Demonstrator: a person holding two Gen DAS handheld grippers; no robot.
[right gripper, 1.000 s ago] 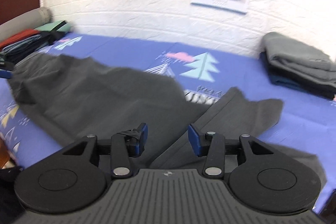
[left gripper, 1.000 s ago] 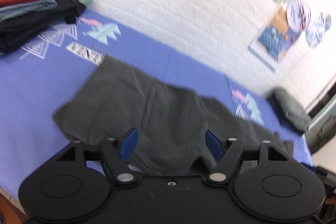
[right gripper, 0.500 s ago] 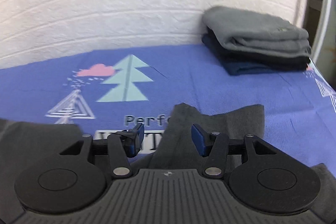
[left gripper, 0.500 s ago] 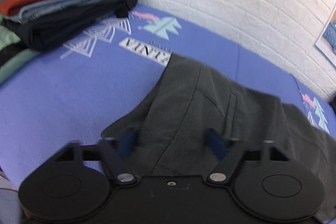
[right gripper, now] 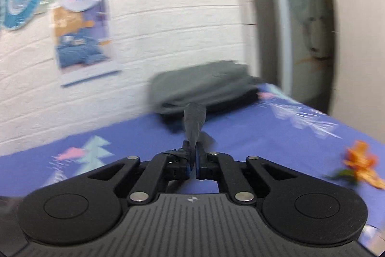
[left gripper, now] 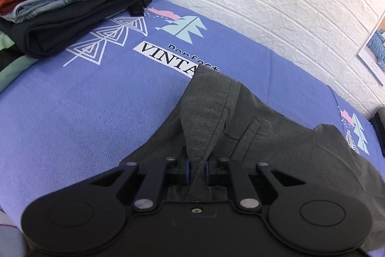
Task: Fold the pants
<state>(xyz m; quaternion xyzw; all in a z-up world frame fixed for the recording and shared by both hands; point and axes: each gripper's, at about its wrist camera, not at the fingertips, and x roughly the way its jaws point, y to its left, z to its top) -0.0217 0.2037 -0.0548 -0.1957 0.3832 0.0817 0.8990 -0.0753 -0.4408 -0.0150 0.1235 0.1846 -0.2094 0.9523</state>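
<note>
Pants (left gripper: 240, 127) lay spread over the near part of the bed (left gripper: 72, 112), dark grey on the blue cover. My left gripper (left gripper: 197, 171) was clenched on a ridge of the cloth; my right gripper (right gripper: 192, 161) pinched a thin twist of it. I judged the right hold slight: a hard pull might slip it free, or drag cloth into the folded stack (right gripper: 204, 86) at the far edge.

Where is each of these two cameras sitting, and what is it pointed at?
Left wrist: rides the left gripper, looking along the dark grey pants on the purple printed bedsheet; its fingers pinch a fold.
Right wrist: rides the right gripper, facing the white brick wall, clamping a pants end.
Shared: pants, sheet, wall.
</note>
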